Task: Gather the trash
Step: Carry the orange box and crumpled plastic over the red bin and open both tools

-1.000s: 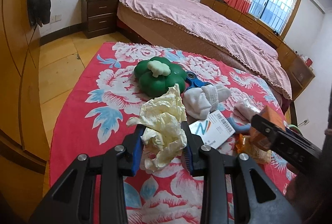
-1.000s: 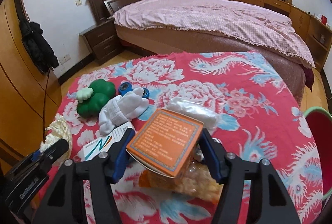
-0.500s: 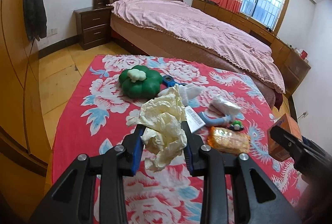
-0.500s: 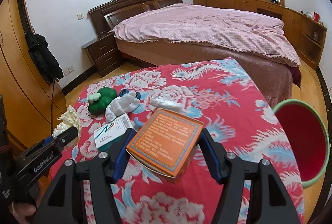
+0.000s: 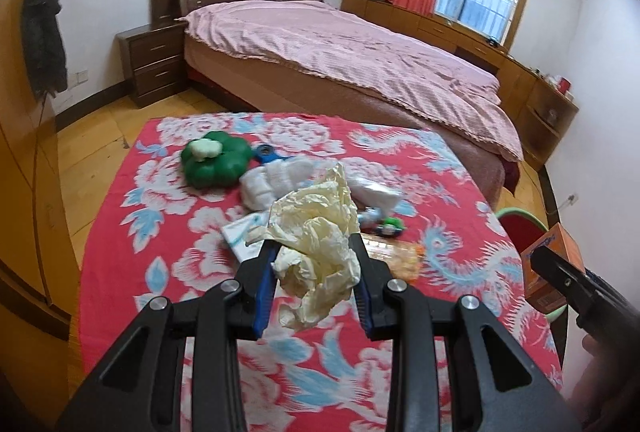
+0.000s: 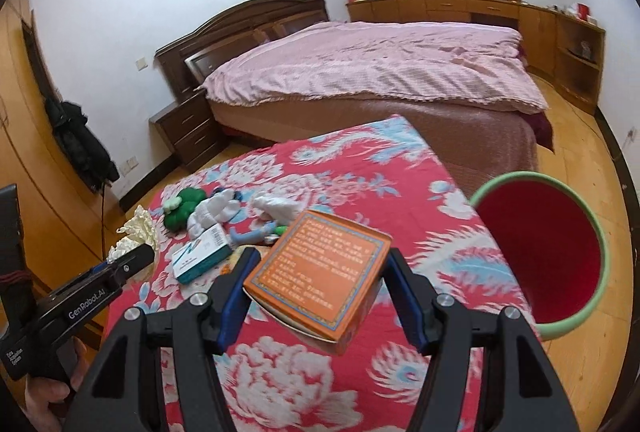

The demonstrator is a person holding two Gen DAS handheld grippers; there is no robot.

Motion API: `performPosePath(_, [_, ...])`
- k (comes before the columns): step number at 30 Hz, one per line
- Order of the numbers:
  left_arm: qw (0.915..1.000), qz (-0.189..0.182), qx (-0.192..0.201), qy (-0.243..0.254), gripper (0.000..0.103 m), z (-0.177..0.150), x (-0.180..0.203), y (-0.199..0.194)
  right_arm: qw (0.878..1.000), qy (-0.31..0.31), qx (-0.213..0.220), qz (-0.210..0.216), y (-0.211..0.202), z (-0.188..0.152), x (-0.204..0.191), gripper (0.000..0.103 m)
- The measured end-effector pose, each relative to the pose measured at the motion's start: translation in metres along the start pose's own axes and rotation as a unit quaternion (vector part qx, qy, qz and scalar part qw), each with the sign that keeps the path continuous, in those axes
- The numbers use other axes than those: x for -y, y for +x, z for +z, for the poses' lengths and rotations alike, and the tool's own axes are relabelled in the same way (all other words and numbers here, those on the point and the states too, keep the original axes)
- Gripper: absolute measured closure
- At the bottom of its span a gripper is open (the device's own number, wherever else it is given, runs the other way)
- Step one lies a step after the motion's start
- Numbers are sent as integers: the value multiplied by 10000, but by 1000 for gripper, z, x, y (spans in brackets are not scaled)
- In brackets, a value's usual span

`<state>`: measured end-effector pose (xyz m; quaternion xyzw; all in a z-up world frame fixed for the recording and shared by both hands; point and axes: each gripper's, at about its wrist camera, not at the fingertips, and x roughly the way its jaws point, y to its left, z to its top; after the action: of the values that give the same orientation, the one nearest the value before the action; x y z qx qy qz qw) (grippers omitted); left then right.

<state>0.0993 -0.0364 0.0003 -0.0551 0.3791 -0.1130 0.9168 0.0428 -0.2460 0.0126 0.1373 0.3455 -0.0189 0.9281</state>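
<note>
I have two pieces of trash in the air at once. The orange carton (image 6: 318, 278) sits between the blue pads of my right gripper (image 6: 318, 292), lifted clear of the floral tablecloth (image 6: 360, 175) and tilted, one corner hanging low toward me. The crumpled cream-coloured paper (image 5: 316, 248) is pinched in my left gripper (image 5: 316, 284), most of it bulging out above and below the pads.

The red bin with the green rim (image 6: 540, 256) stands on the floor just past the right edge of the table, its mouth open to me, so I judge the drop is next for both loads.

What worries me is the carton: it is held only across two opposite sides and sits skewed, so a quick swing toward the bin could let it pivot or slip out over the cloth instead. The paper is light and springy; if it is released short of the rim it may catch the edge and fall to the floor. The two grippers are also near each other on this side, and crowding them over one bin could knock one load loose.

Right jaws stand fairly wide, closed on the carton. Left jaws are narrow, squeezing the paper.

Left behind on the cloth are a green toy (image 5: 216, 163), a white sock (image 5: 276, 179), a small white-and-teal box (image 6: 202, 258) and a clear snack packet (image 5: 396, 256).
</note>
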Motion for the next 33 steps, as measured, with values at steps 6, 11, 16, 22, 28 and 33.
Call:
performPosePath(6, [9992,-254,-149,252,69,-2,35,11,9991,314,109,-264,-13,-1,40,37])
performPosePath(11, [9969,-515,-345,494,69,-3,69,25,9968,602,203,-494,-21,0,74,37])
performPosePath(16, [9926,-738,-502,821,69,-4,108,38,9933,865,293,-704,-28,2,108,37])
performPosePath(22, [9860,-1006,-674,1148,69,-3,154,56,9890,1106,348,-914,-29,6,147,37])
performPosePath(28, [9790,-1200,-830,1422,69,-1,195,77,9848,1255,376,-1144,-27,10,183,37])
performPosePath(33, [9718,-1384,-1000,1625,69,-7,227,95,9810,1383,323,-1325,-18,11,212,37])
